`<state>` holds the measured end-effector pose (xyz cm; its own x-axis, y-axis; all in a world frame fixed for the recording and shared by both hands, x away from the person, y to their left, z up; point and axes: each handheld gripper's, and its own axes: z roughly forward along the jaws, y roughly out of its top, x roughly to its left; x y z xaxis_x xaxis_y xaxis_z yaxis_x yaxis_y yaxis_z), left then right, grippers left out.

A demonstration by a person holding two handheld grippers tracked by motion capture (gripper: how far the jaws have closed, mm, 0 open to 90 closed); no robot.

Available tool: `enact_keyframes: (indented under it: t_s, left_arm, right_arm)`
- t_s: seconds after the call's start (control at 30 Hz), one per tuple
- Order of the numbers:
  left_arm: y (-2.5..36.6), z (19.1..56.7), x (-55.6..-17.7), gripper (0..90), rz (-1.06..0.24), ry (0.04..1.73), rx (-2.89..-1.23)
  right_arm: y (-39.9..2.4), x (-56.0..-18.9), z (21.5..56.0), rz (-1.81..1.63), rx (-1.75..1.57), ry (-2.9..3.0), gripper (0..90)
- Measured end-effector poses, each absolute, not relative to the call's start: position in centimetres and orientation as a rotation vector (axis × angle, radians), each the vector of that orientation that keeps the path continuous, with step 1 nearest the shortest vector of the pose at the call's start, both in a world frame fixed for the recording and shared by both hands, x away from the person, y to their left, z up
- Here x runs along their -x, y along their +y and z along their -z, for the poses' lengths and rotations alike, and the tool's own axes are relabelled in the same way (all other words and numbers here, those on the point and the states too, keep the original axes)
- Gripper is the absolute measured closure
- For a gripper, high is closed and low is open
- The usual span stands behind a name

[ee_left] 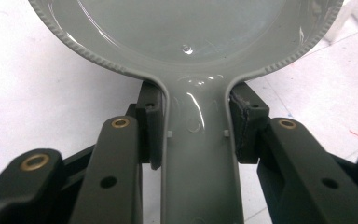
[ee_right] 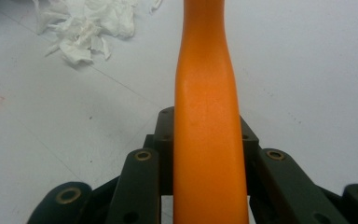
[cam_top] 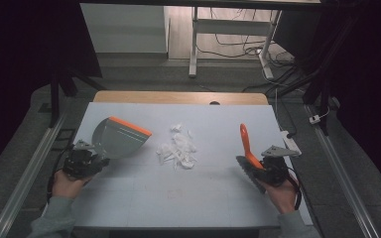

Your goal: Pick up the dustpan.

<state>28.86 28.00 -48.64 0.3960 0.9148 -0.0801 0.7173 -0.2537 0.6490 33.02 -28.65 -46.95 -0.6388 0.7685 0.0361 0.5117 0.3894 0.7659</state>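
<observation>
A grey dustpan with an orange front lip hangs tilted over the left of the white mat. My left gripper is shut on its handle. In the left gripper view the grey handle runs up between the two black pads, which press on its sides. My right gripper at the right is shut on a brush with an orange handle that points away and dark bristles below. That handle rises between the jaws. A pile of torn white paper scraps lies between the two tools.
The white mat covers a wooden table whose far edge shows behind it. A white power strip lies at the mat's right edge. Metal rails run along both sides of the table.
</observation>
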Motion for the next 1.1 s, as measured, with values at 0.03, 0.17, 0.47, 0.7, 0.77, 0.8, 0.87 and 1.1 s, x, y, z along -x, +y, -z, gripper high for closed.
enact_keyframes:
  t_s: [0.03, 0.17, 0.47, 0.7, 0.77, 0.8, 0.87, 1.1]
  left_arm:
    - [28.1, 48.6, -28.8, 61.8, -0.422, 1.388, -2.049]
    - [28.3, 48.5, -28.5, 61.7, -0.396, 1.343, -2.059]
    - [28.7, 48.3, -27.5, 61.7, -0.381, 1.278, -2.096]
    - [28.3, 48.2, -26.8, 61.7, -0.368, 1.203, -2.130]
    - [28.0, 48.3, -26.6, 61.7, -0.373, 1.189, -2.144]
    - [27.9, 48.3, -26.5, 61.7, -0.366, 1.183, -2.150]
    - [27.7, 48.4, -26.3, 61.7, -0.363, 1.163, -2.169]
    - [26.9, 48.9, -25.7, 61.7, -0.362, 1.063, -2.248]
  right_arm:
    - [-28.7, -33.0, 46.9, -1.113, -1.115, 2.328, 71.0]
    - [-28.5, -33.3, 46.6, -1.131, -1.111, 2.315, 71.0]
    - [-28.1, -33.4, 46.4, -1.138, -1.107, 2.312, 71.0]
    - [-27.7, -33.4, 46.2, -1.151, -1.091, 2.303, 71.0]
    - [-27.6, -33.4, 46.2, -1.149, -1.087, 2.303, 71.0]
    - [-27.6, -33.4, 46.2, -1.149, -1.087, 2.303, 71.0]
    - [-27.6, -33.4, 46.2, -1.150, -1.088, 2.303, 71.0]
    - [-27.7, -33.6, 46.1, -1.172, -1.098, 2.291, 71.0]
